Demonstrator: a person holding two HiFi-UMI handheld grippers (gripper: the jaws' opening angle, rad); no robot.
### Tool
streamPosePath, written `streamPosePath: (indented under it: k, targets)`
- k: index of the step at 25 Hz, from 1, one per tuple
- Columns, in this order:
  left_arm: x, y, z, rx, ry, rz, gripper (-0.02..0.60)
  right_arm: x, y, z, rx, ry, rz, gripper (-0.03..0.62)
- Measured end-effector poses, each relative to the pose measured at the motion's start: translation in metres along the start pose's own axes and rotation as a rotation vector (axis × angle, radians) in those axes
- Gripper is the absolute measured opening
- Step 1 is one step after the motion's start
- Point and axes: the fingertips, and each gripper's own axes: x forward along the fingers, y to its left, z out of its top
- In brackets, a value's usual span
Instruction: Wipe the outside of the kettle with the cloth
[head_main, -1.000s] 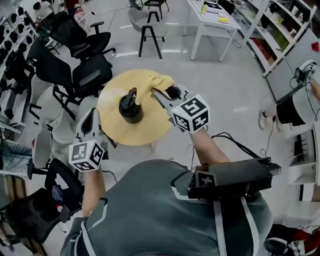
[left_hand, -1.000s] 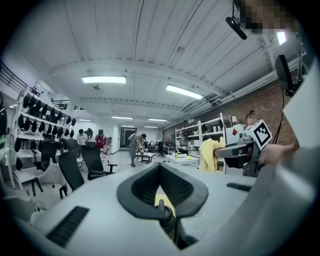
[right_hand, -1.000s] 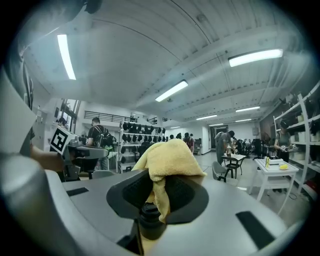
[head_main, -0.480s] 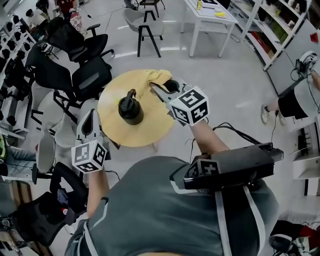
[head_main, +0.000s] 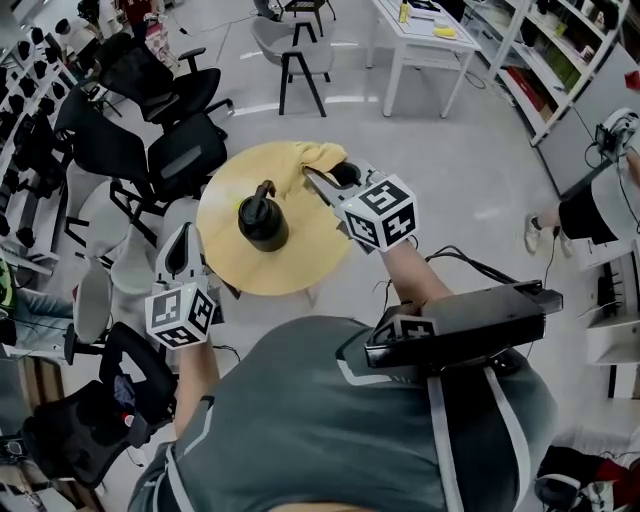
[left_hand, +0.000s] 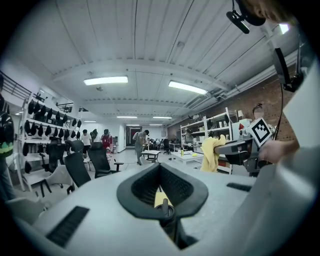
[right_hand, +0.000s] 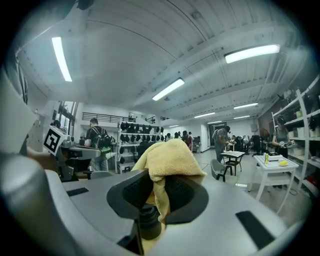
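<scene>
A black kettle (head_main: 262, 222) with an upright handle stands on the round yellow table (head_main: 240, 270). My right gripper (head_main: 314, 180) is just right of the kettle and is shut on a yellow cloth (head_main: 312, 158), which bunches up over its tips. In the right gripper view the cloth (right_hand: 167, 157) hangs from the jaws, with the kettle (right_hand: 149, 221) close below them. My left gripper (head_main: 182, 228) is shut and empty at the table's left edge, apart from the kettle. In the left gripper view the kettle (left_hand: 168, 214) shows beyond its tips.
Black office chairs (head_main: 170, 140) crowd the left of the table, and a grey chair (head_main: 290, 50) and a white table (head_main: 425, 40) stand behind it. Shelving (head_main: 560, 60) lines the right wall. People stand far back in the room (right_hand: 97, 137).
The right gripper has edged a little with the cloth still in it. The left gripper and the kettle stay where they were.
</scene>
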Motion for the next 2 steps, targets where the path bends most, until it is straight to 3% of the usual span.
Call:
streamPosePath:
  k: [2]
  targets:
    - [0.0026,-0.003,0.0025,0.0,0.001,0.006,0.008,-0.0003,-0.0053,0.0016,0.004,-0.001,0.004,0.089]
